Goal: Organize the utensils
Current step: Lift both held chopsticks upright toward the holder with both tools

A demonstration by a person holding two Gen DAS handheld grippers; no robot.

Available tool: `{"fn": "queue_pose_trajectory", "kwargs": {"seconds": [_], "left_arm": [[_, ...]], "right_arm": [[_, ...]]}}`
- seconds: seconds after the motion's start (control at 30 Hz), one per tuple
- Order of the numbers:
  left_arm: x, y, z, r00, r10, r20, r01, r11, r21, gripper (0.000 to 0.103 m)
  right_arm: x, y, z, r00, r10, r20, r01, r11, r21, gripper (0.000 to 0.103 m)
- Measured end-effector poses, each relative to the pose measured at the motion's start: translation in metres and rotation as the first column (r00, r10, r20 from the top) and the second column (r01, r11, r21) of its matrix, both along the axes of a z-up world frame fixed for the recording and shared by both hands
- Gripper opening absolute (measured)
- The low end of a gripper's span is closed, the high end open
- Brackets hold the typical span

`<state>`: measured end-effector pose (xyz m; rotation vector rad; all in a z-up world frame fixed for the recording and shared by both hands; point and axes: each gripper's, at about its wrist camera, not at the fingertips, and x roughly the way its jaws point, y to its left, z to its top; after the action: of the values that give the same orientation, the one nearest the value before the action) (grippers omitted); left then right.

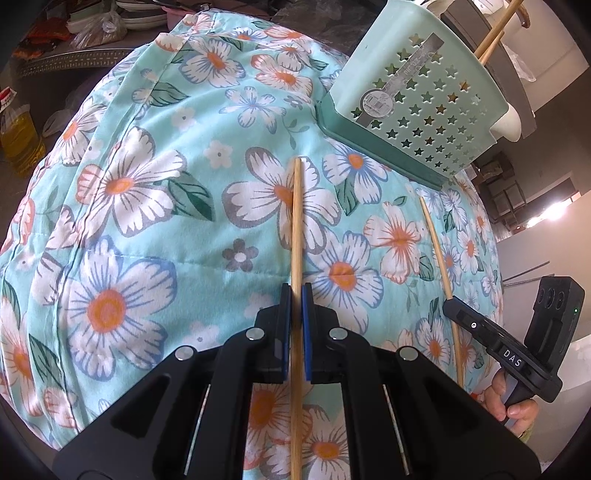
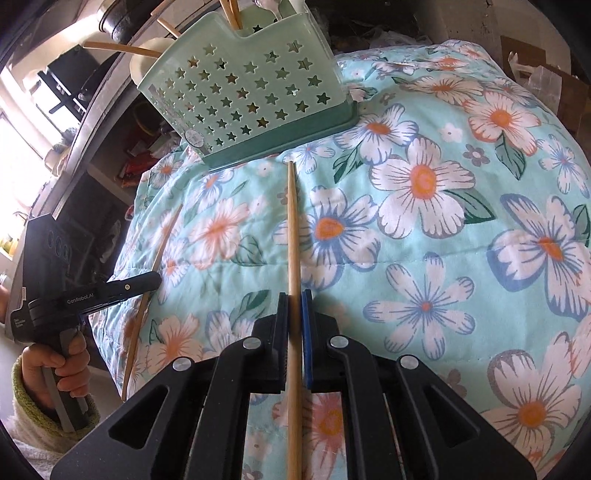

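Two grippers, two chopsticks, one apiece. The left gripper (image 1: 296, 295) has its blue pads drawn in narrow on a wooden chopstick (image 1: 296, 229), which runs straight out ahead between the fingers, tip over the floral cloth (image 1: 129, 221). The right gripper (image 2: 295, 301) matches it, jaws pinched close on a second chopstick (image 2: 293, 229), whose tip points at the foot of the green utensil basket (image 2: 251, 92). From the left wrist view the right gripper shows at the edge as a black finger (image 1: 476, 326) crossing its stick, with the person's right hand (image 1: 511, 404) on the handle below. From the right wrist view the left gripper's finger (image 2: 125, 286) crosses its own chopstick, the left hand (image 2: 55, 365) wrapped round the grip. One basket, star-punched, stands on a darker green tray base (image 2: 295, 144) at the far side of the cloth, beyond both held tips. Poking out of its top are more wooden sticks (image 2: 229, 14), at least two, and some pale utensils (image 2: 267, 5) too blurred to count. Off the cloth on the left sits one bottle of yellow oil (image 1: 20, 140).
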<state>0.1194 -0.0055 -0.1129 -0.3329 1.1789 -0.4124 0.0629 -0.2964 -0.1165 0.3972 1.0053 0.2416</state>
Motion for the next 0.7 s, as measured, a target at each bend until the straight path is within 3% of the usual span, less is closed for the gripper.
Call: {"fn": "queue_pose_trajectory", "kwargs": {"seconds": [0.3, 0.5, 0.7], "left_arm": [[-0.009, 0.006, -0.002, 0.999, 0.043, -0.001, -0.043, 0.998, -0.035, 0.005], [-0.023, 0.008, -0.001, 0.998, 0.042, -0.05, -0.045, 0.996, -0.077, 0.004], [-0.024, 0.002, 0.006, 0.999, 0.012, -0.038, -0.014, 0.999, -0.042, 0.007]], "right_arm": [[-0.006, -0.007, 0.003, 1.0, -0.02, 0.004, 0.02, 1.0, 0.009, 0.007], [-0.016, -0.021, 0.005, 1.0, -0.028, -0.011, 0.028, 0.999, 0.037, 0.007], [-0.017, -0.021, 0.012, 0.999, 0.034, -0.006, -0.033, 0.999, 0.028, 0.012]]}}
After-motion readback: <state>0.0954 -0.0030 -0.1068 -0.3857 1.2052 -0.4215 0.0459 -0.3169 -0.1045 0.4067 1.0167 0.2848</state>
